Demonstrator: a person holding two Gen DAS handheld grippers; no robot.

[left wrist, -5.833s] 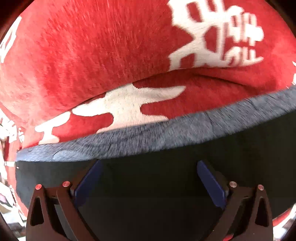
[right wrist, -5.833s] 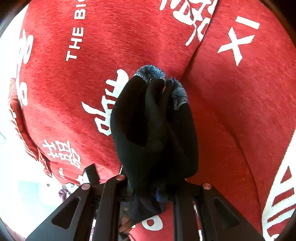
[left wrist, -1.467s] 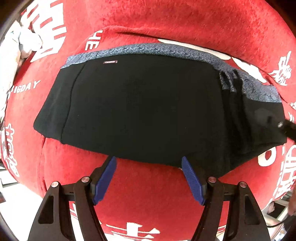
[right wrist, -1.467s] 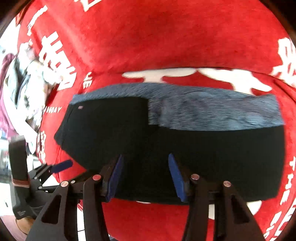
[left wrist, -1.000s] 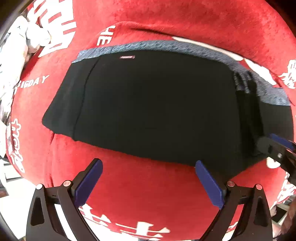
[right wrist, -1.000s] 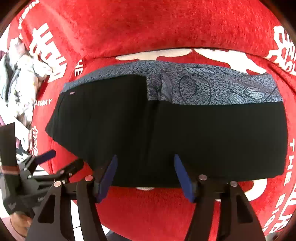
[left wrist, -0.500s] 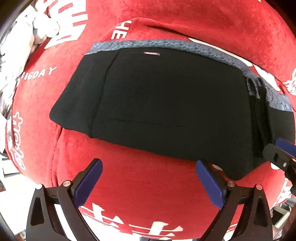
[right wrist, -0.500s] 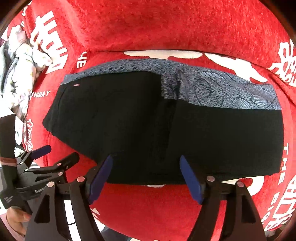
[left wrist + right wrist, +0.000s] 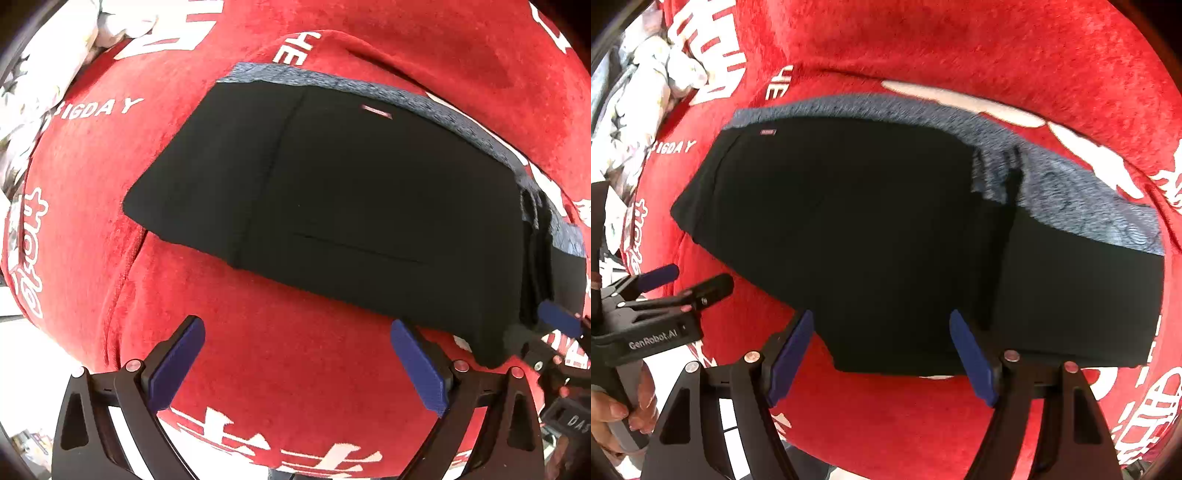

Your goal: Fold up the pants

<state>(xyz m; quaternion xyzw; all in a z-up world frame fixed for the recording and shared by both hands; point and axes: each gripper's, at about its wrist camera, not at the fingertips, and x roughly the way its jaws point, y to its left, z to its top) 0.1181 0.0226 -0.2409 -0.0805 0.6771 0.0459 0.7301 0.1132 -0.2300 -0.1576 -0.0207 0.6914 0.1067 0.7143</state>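
Left wrist view: the folded black pants (image 9: 369,206) are seen flat on red cloth (image 9: 295,369); the left hand-held gripper (image 9: 295,369) and the right hand-held gripper (image 9: 882,354) are spread wide, nothing held.

Pants (image 9: 351,206) flat on blanket (image 9: 295,369); clothes pile (image 9: 639,96) far left

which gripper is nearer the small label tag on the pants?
Left, though not by much. The left gripper hangs over red cloth below the tag's end of the pants; the right gripper sits at the near hem further along.
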